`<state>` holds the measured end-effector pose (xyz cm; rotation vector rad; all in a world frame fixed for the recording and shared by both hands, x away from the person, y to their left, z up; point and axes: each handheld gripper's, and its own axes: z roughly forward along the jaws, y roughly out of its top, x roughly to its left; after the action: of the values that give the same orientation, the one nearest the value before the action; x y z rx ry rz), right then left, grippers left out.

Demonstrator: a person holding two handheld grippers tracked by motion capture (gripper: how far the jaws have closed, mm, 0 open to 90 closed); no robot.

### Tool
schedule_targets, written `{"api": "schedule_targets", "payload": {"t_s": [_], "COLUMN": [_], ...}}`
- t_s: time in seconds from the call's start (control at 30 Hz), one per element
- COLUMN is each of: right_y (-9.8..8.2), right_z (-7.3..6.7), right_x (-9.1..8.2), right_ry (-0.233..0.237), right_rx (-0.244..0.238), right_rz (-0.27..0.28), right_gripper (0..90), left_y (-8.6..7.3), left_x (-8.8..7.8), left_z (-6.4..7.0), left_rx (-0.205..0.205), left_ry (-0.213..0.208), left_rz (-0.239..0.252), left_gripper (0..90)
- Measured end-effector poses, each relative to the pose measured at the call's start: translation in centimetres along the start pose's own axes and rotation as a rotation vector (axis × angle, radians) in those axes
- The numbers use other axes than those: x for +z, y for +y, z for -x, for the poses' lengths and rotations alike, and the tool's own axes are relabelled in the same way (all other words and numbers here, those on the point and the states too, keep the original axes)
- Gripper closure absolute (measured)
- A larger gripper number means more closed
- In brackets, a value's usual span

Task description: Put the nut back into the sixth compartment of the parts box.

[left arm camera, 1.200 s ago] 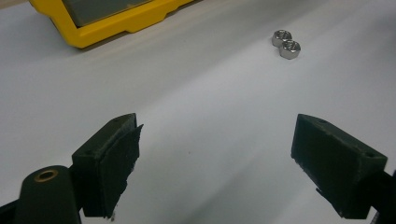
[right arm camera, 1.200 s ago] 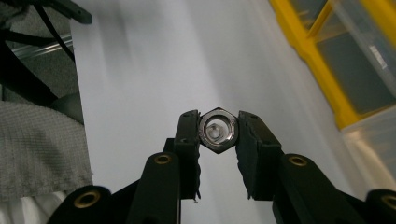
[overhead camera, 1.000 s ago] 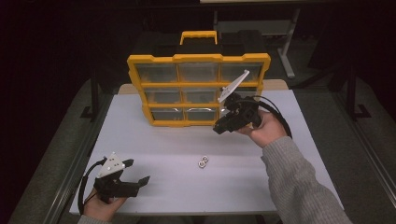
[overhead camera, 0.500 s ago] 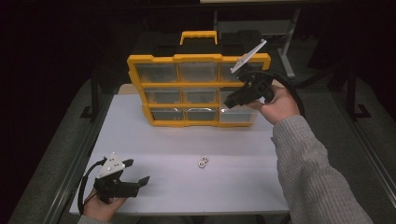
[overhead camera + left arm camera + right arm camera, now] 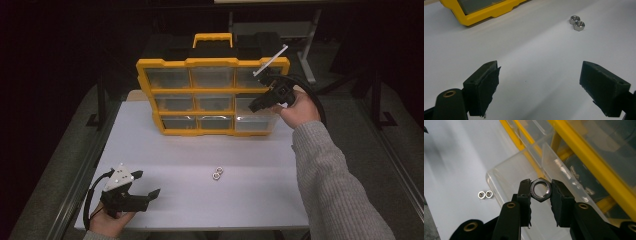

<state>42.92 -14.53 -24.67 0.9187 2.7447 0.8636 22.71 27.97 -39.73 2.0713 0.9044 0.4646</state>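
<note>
A yellow organizer [image 5: 212, 95] with clear drawers stands upright at the back of the white table [image 5: 200, 150]. My right gripper [image 5: 255, 105] is at its right column, shut on a dark hex nut [image 5: 534, 192] that it holds edge-on between the pads. It hangs over a clear drawer [image 5: 506, 177] pulled out of the organizer. Two small silver nuts [image 5: 217, 173] lie side by side mid-table; they also show as the nuts [image 5: 577, 23] and the nuts [image 5: 485, 194]. My left gripper [image 5: 147, 182] rests at the near left, jaws wide open and empty, as the left gripper [image 5: 540, 75] view confirms.
The organizer's yellow lower edge [image 5: 486, 13] lies ahead and to the left of the left gripper. A black cable loops from the right gripper past the organizer's right side. Dark floor and metal frames surround the table.
The right hand has carried the nut up and to the right, from the lower drawers to the organizer's right column. The left gripper and the two loose nuts have stayed put.
</note>
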Motion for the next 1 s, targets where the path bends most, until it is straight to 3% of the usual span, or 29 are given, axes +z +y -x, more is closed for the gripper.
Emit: {"api": "schedule_targets", "payload": {"t_s": [0.13,0.4,0.73,1.0], "right_y": [-0.4,-0.4,-0.4,-0.7], "right_z": [0.5,0.6,-0.1,-2.4], "right_x": [1.2,1.5,-0.6,-2.5], "right_ry": [0.001,-0.003,-0.001,0.023], "right_rx": [0.005,0.006,0.009,-0.054], "right_rz": [-0.018,-0.017,0.033,0.075], "right_gripper": [69.1,65.4,62.0,59.8], "left_y": [0.0,-0.1,-0.1,0.0], "left_x": [0.0,0.0,0.0,0.2], "left_z": [0.0,-0.1,-0.1,0.0], "left_rx": [-0.003,-0.005,-0.008,-0.013], "left_ry": [-0.002,-0.002,0.0,0.002], "left_rz": [-0.001,-0.001,-0.002,0.014], "left_gripper": [15.2,15.2,15.2,15.2]}}
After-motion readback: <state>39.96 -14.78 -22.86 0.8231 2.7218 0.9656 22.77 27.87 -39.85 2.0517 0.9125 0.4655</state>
